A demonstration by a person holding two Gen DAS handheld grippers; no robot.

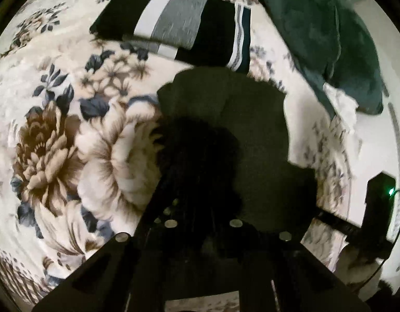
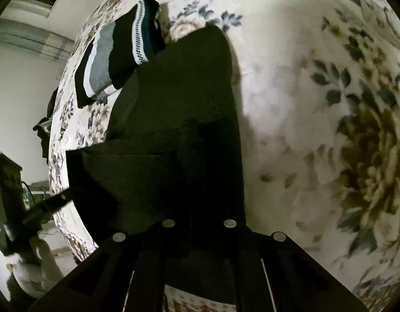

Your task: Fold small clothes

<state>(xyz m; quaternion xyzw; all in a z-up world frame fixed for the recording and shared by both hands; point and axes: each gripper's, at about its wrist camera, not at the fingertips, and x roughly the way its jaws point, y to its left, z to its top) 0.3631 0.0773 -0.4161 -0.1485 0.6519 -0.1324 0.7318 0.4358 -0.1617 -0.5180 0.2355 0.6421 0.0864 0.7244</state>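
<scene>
A dark olive-black small garment (image 1: 226, 119) is lifted off the floral bedspread (image 1: 69, 130), its edge gathered up at my left gripper (image 1: 200, 189). That gripper is shut on the cloth, and its fingertips are lost in the dark fabric. In the right wrist view the same garment (image 2: 184, 83) hangs stretched from my right gripper (image 2: 200, 202), which is also shut on its near edge. The far end of the garment still rests on the bedspread (image 2: 291, 104). A folded pile of black, grey and white striped clothes (image 1: 173, 18) (image 2: 116, 52) lies just beyond it.
A dark teal cloth (image 1: 330, 39) is heaped at the far right of the bed. The bed's edge drops to a pale floor (image 2: 23, 91) on the left of the right wrist view. The other gripper's black housing (image 1: 376, 208) shows at the right edge.
</scene>
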